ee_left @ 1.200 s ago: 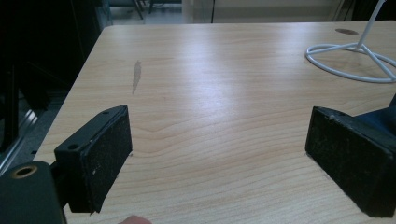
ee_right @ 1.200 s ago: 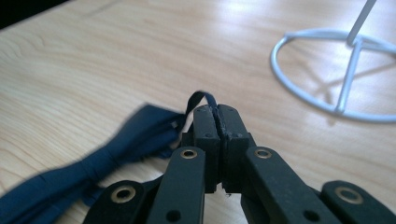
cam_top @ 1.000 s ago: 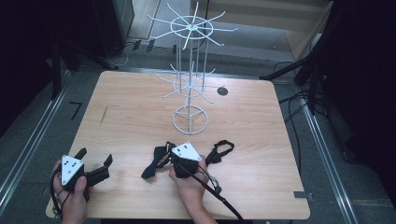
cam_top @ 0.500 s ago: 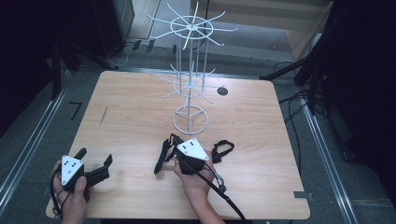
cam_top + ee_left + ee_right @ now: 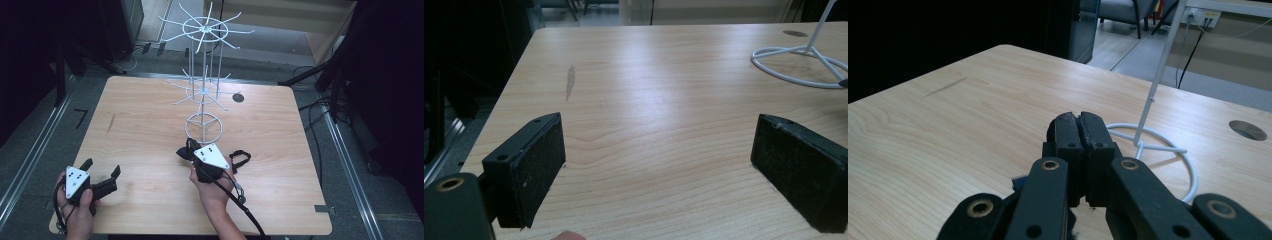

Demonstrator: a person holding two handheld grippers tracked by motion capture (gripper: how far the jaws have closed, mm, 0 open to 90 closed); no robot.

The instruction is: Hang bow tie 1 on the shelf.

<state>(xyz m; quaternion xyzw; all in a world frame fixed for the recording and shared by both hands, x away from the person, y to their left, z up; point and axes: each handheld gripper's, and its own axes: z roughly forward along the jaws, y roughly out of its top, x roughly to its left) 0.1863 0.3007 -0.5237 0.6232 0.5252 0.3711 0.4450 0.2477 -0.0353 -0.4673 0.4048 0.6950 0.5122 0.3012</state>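
Lifted since 1 second ago, my right gripper (image 5: 189, 146) nears the wire stand (image 5: 204, 127), jaws clamped on 1 black strap (image 5: 181, 153). My left gripper (image 5: 102, 168) gapes empty, and nothing is hung yet.

Pale wood-grain table (image 5: 664, 150) with a soft sheen; white-coated wire display rack (image 5: 204, 90); matt black, rough-faced gripper pads (image 5: 541, 165).

Overhead light, fairly even on the pale wood-grain tabletop (image 5: 150, 130); surroundings drop to near black. Soft white glare patch mid-tabletop in left gripper view. High view slightly soft, low-res. Right gripper view: nearest black parts out of focus, bkgd dim, bluish cast.
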